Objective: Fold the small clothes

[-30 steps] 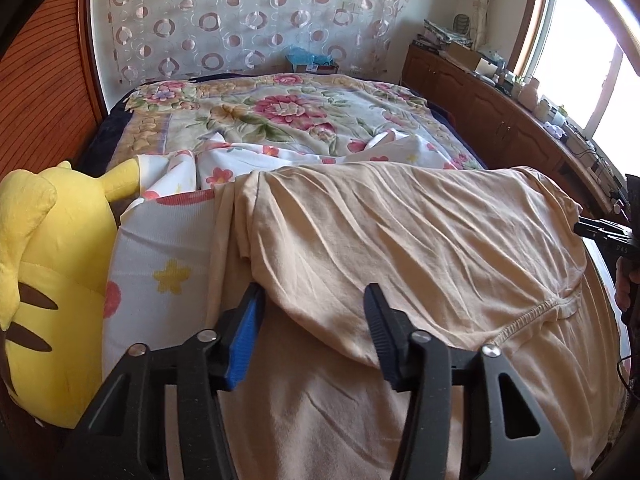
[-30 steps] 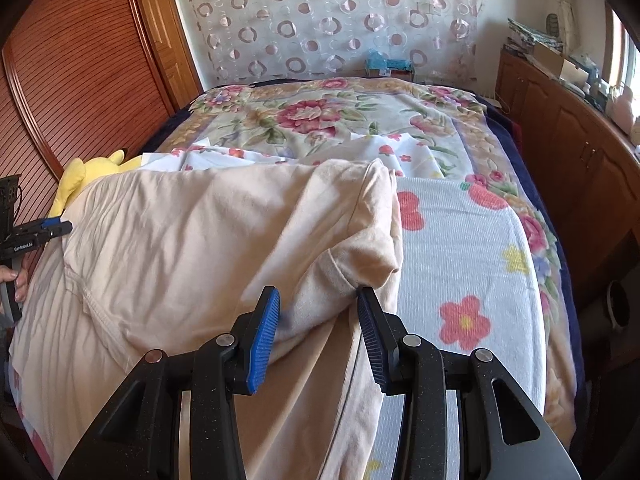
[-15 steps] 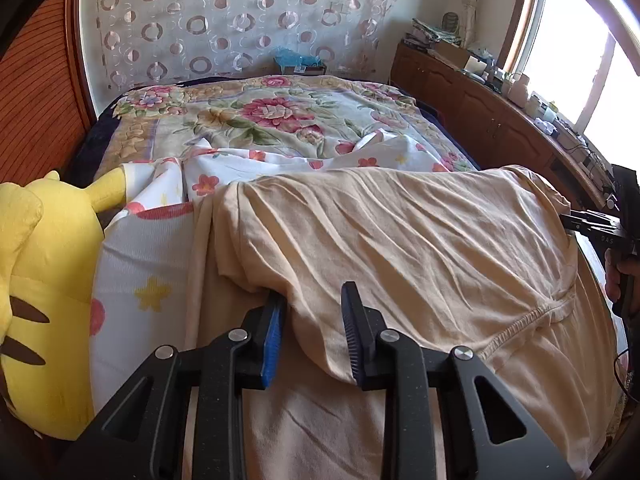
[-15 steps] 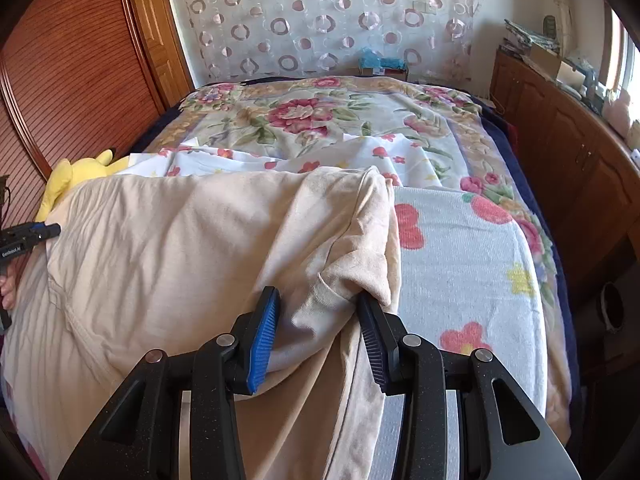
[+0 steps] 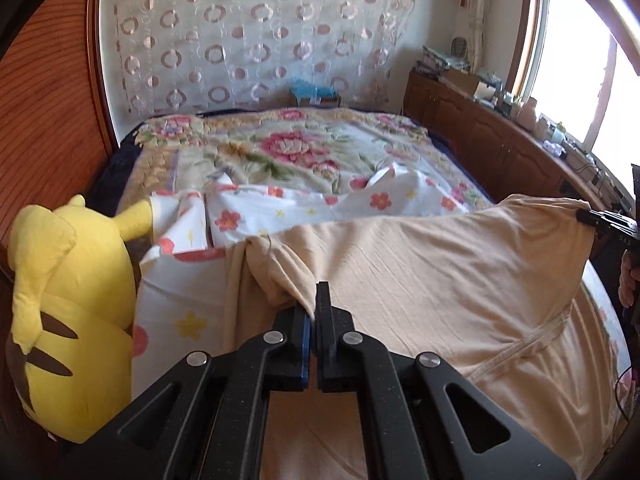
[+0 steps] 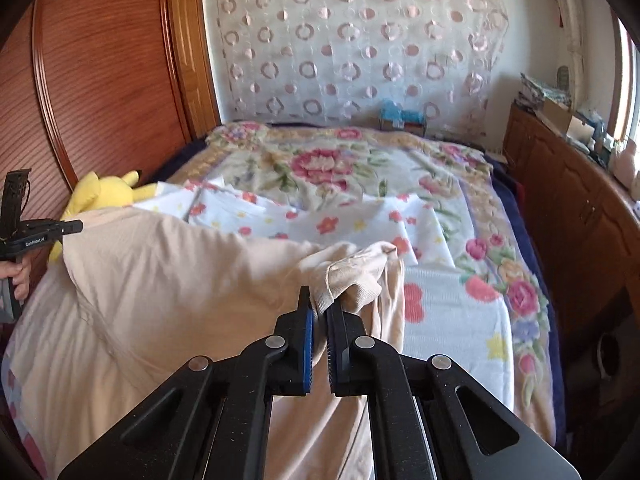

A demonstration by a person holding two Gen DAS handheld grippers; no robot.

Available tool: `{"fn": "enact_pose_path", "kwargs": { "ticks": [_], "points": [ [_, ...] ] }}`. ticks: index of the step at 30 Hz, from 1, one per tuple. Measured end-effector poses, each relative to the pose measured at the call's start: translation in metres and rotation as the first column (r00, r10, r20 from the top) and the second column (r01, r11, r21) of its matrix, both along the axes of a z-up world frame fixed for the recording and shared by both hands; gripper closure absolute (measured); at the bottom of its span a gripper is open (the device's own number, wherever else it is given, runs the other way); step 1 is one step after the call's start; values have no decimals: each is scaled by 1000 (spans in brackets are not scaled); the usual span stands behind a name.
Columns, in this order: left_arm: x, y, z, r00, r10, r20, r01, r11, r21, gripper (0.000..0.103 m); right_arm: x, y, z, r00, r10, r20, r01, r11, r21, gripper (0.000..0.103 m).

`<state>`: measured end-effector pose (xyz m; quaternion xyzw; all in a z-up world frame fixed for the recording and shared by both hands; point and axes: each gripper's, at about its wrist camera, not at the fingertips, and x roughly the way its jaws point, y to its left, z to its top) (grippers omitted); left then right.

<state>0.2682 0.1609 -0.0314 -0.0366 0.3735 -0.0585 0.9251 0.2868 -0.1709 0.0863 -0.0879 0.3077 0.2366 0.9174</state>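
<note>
A beige shirt (image 5: 420, 272) (image 6: 172, 280) lies spread across the near end of the bed, its upper edge lifted between both grippers. My left gripper (image 5: 313, 308) is shut on a pinched fold at the shirt's left corner. My right gripper (image 6: 320, 308) is shut on the bunched cloth at the shirt's right corner. Each gripper shows in the other's view, clamped on its corner: the right gripper (image 5: 592, 218) at the far right, the left gripper (image 6: 74, 226) at the far left, with a hand below it.
A yellow plush toy (image 5: 60, 300) (image 6: 104, 192) rests against the wooden headboard (image 6: 100, 72) at the left. A white flowered sheet (image 5: 320, 204) lies crumpled beyond the shirt on the floral bedspread (image 6: 340, 168). Wooden cabinets (image 5: 500, 148) run along the right.
Both grippers closed from open onto the shirt's upper corners and rose a little, lifting that edge off the bed and stretching it between them.
</note>
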Motion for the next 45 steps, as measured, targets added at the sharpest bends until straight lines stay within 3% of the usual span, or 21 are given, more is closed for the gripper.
{"fn": "enact_pose_path", "kwargs": {
  "ticks": [11,20,29,37,45],
  "points": [
    [-61,1,44,992,11,122,-9,1000,-16,101,-65,-27,16,998,23,66,-28,997,77,98],
    [-135,0,54,985,21,173,-18,1000,-19,101,-139,-62,16,994,41,105,-51,995,89,98],
    [-212,6,37,981,61,183,-55,998,-36,101,-207,-96,-13,998,19,60,-26,991,131,98],
    [-246,12,-6,991,94,93,-89,994,-55,101,-242,-111,-49,1000,6,-10,-5,988,154,98],
    [-245,3,-33,993,111,36,-111,994,-13,101,-226,-101,-80,995,-25,-100,31,997,67,98]
  ]
}}
